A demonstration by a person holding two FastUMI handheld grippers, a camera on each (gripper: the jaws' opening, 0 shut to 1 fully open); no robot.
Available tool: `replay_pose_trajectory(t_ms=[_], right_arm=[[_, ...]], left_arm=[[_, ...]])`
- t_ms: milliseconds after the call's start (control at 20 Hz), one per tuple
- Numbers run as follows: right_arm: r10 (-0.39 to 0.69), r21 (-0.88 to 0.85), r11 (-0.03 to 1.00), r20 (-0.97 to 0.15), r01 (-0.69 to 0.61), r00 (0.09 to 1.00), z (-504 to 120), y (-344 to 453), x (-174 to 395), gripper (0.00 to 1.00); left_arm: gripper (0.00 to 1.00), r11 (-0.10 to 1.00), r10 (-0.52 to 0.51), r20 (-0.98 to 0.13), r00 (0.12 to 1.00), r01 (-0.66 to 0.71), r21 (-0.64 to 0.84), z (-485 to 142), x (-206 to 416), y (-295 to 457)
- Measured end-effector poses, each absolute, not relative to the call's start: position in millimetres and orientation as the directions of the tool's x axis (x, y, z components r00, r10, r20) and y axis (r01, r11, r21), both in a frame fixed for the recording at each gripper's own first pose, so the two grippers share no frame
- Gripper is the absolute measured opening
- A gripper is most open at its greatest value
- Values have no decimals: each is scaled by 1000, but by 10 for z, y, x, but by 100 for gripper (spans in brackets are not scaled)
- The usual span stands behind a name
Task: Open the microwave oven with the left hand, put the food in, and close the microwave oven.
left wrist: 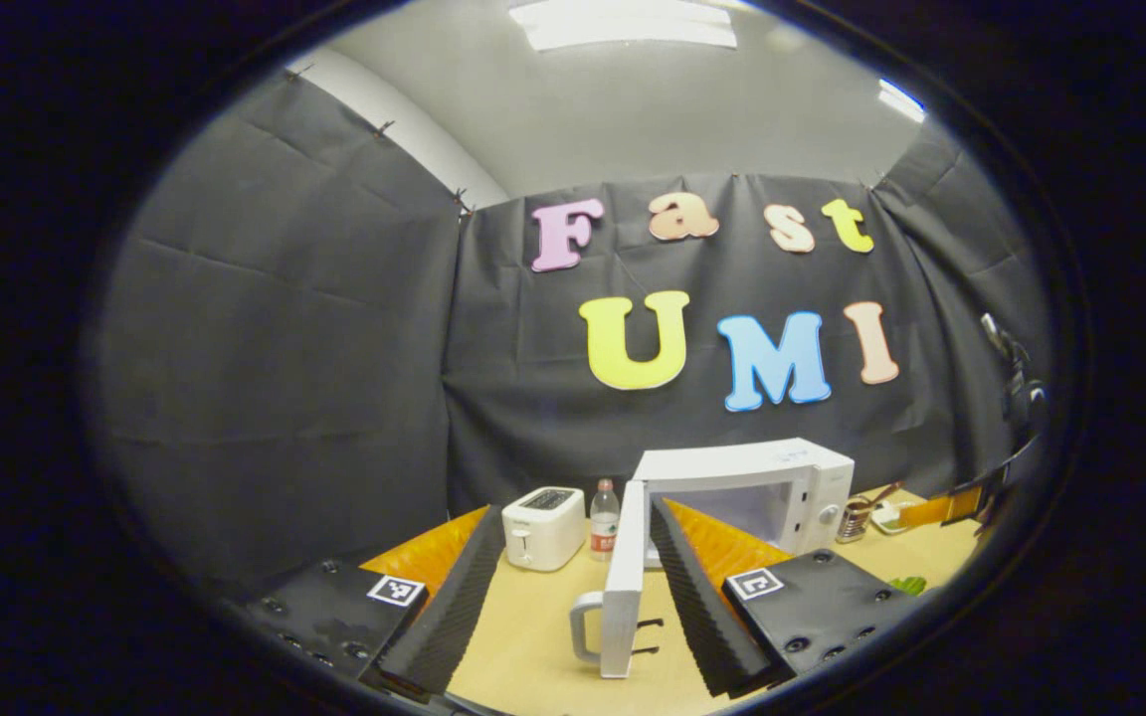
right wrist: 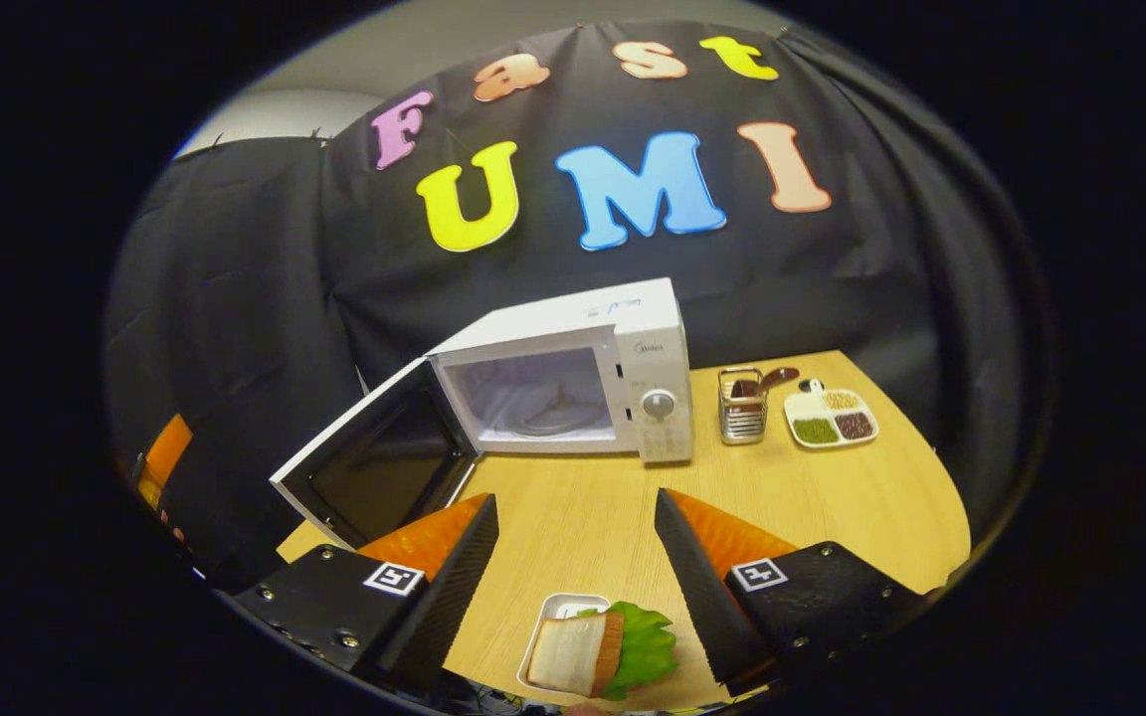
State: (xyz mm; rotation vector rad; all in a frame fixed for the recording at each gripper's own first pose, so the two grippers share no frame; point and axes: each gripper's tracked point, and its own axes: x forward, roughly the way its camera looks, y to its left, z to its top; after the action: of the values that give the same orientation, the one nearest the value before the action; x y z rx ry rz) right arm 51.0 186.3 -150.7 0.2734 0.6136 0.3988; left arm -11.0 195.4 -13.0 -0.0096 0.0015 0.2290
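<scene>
Microwave door is swung wide open, cavity bare inside with the turntable hub visible. Using the microwave as my reference from here.

In my left gripper view, left gripper has its fingers spread apart, holding nothing – the door edge and its handle sit between them, no finger touching either as far as I can see. Toaster and a water bottle stand just left of the microwave, past the door.

In my right gripper view, right gripper is also spread wide and holding nothing. The food – a sandwich with a lettuce leaf on a small white tray – lies on the table in front of the microwave, well short of the cavity, low between the 2 fingers and not touching either.

Right of the microwave: a wire utensil holder, then a 3-compartment dish of grains beside it.
</scene>
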Motion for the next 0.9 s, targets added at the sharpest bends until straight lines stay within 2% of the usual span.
replay_pose_trajectory(t_ms=[100, 300, 500, 900], right_arm=[[450, 385, 884, -552, -264, 702, -1703, 1809, 439, 96], [475, 428, 873, -636, -235, 608, -2072, 1767, 280, 96], [505, 459, 860, -703, -224, 501, -2419, 1779, 97, 96], [576, 563, 814, -746, -146, 334, -2792, 1832, -248, 98]], left_arm=[[93, 973, 232, 25, 972, -232, -7, 20, -100, 1881], [96, 969, 247, 34, 968, -247, -14, 87, -116, 1796], [94, 965, 263, 23, 965, -263, 8, 36, -147, 1720], [96, 955, 296, 3, 955, -296, 28, -4, -272, 1638]])
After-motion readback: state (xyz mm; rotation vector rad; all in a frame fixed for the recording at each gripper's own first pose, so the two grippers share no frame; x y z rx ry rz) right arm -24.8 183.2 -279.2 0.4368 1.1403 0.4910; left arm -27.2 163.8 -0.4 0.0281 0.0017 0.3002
